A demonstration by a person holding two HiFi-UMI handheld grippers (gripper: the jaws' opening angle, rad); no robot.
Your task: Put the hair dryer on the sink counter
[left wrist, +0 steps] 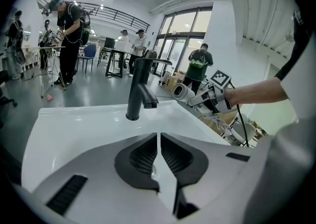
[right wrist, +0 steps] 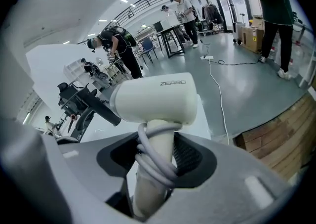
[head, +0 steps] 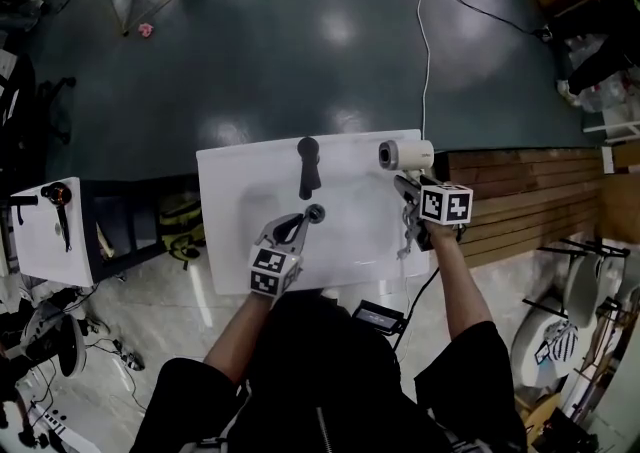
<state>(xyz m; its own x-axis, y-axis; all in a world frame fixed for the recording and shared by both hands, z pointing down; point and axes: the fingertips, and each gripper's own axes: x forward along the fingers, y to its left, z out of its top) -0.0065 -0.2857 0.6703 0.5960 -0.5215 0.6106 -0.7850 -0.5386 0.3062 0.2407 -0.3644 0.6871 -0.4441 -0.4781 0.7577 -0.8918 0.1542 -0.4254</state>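
The hair dryer (head: 405,154) is held by the right gripper (head: 406,184). Its jaws are clamped on the handle (right wrist: 150,183), and the cord (right wrist: 157,161) wound round the handle is caught in the grip too. The dryer is seen at the far right corner of the white bench (head: 240,181), barrel crosswise, one round end turned toward the black faucet (head: 308,166). Whether it touches the bench yet cannot be told. The left gripper (left wrist: 158,141) is empty, with its jaws closed together, and is held over the basin near the drain (head: 315,212).

The step is judged to be the set-down, not yet done.
- The flat rim beside the faucet should be aimed for, not the sloping basin, where the dryer would likely slide.
- The dryer should be kept back from the bench edge, since the corner leaves little margin.
- The dryer looks top-heavy, so it is better laid on its side than stood on the handle.
- The jaws should be opened only once the weight is borne by the bench.
- The cord loops could snag a pad, so the gripper should be drawn straight back along the handle.
- The left gripper should be kept clear.
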